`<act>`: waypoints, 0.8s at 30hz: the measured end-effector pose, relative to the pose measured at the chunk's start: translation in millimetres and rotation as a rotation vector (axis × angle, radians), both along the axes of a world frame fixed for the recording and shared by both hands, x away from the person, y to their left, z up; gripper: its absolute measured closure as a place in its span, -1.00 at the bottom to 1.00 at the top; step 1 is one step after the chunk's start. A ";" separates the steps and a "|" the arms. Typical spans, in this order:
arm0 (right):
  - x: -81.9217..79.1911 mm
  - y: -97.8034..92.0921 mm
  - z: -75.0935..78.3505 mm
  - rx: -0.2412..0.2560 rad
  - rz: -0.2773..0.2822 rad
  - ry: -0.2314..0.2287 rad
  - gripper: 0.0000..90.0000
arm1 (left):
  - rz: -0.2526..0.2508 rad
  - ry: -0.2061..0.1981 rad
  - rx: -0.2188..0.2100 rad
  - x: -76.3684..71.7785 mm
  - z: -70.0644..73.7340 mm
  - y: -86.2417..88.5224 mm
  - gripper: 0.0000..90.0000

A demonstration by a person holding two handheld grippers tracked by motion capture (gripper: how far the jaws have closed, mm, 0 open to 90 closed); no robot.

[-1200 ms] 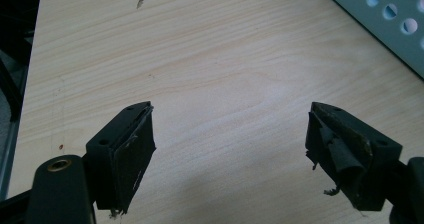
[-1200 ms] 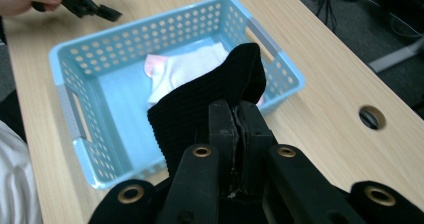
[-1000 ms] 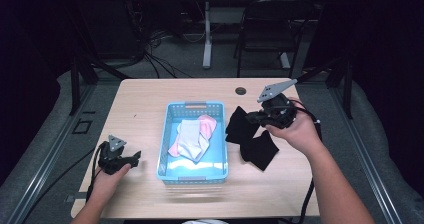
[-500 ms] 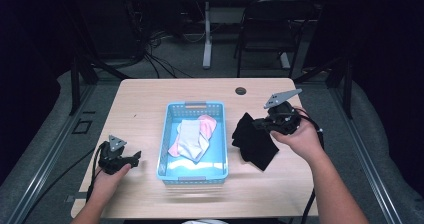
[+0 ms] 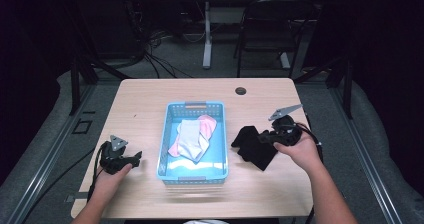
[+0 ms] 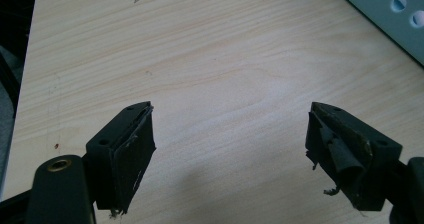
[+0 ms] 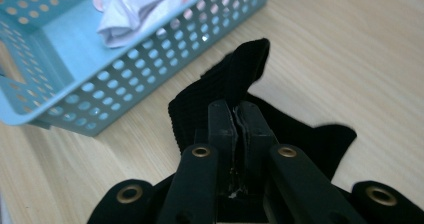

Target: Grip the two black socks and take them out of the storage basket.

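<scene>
Starting at the left side of the table, the left gripper sat low near the front-left edge in the person's left hand, and in the left gripper view its jaws were spread wide with nothing but bare light wood between them, so that one was just idle. A corner of the blue perforated basket peeked in at the top right of that view. In the middle, the blue perforated basket stood with its long axis running front to back, and inside it lay a white sock on top of a pink sock, both bunched toward the far half. Just right of the basket, close to its wall but apart from it, was the black sock, crumpled on the tabletop, its length running roughly from the far left down toward the near right in the high view. The right gripper, held in the right hand, had its jaws pinched together on that sock's fabric; in the right gripper view the black sock humped up ahead of the closed jaws, with one folded end pointing toward the basket.
</scene>
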State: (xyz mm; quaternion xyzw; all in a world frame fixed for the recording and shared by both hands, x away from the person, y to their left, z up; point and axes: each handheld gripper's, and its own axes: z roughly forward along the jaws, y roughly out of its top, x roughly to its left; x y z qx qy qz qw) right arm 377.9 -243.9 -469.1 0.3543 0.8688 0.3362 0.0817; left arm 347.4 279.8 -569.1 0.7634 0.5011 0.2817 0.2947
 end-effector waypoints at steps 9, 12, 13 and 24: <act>-9.6 -29.6 -34.9 0.040 -0.146 0.021 0.92 | -0.008 -0.006 0.004 -0.8 1.0 -0.1 -0.56; -11.8 -34.0 -44.2 0.056 -0.175 0.021 0.91 | -0.005 -0.005 0.004 -1.5 0.8 0.0 -0.56; -11.9 -35.2 -46.5 0.045 -0.185 0.021 0.91 | -0.007 -0.006 0.007 -1.5 0.9 0.6 -0.56; -16.6 -49.2 -58.5 0.059 -0.272 -0.022 0.59 | -0.007 -0.005 0.011 -0.7 0.5 0.3 -0.56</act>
